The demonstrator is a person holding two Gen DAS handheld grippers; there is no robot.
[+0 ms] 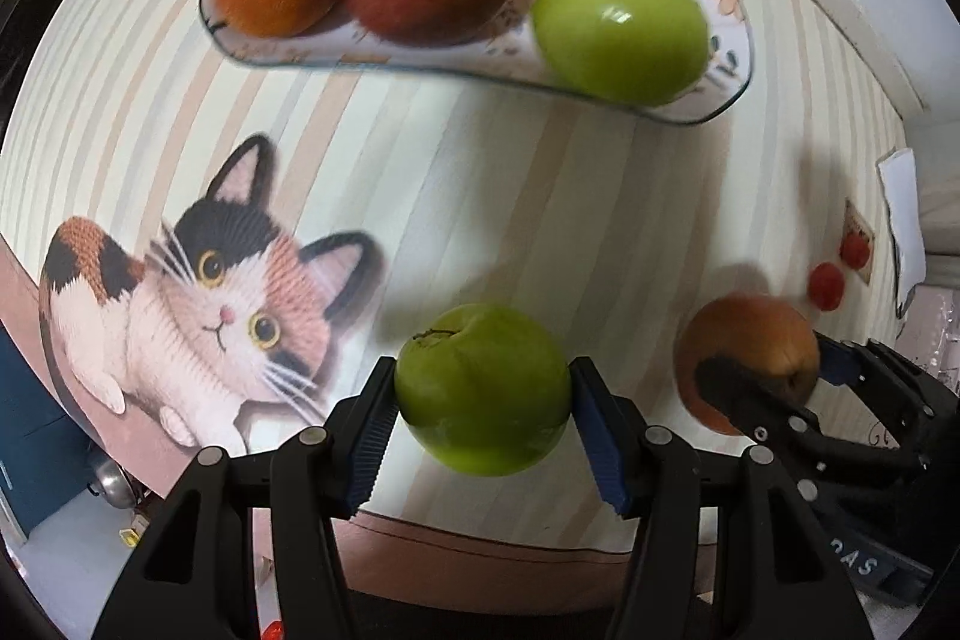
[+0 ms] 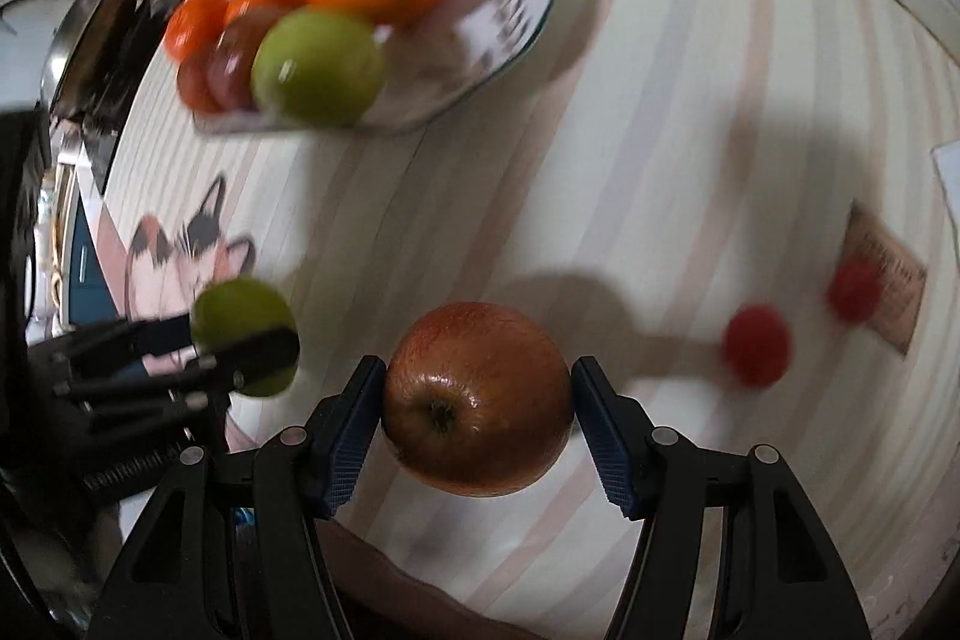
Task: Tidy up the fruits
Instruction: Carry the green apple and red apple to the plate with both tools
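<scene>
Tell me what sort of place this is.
Probably a home kitchen or dining spot: a table under a striped cat-print cloth, a patterned plate heaped with fruit, and what looks like a steel pot beyond the table's edge.

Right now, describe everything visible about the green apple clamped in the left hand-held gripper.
The green apple is round, smooth and glossy, yellow-green, with a dark cracked mark around its stem dimple, which tilts up and to the left. The left hand-held gripper pinches it on both sides between ribbed blue pads. It appears lifted above the striped tablecloth, short of the fruit plate; nothing else touches it.
</scene>
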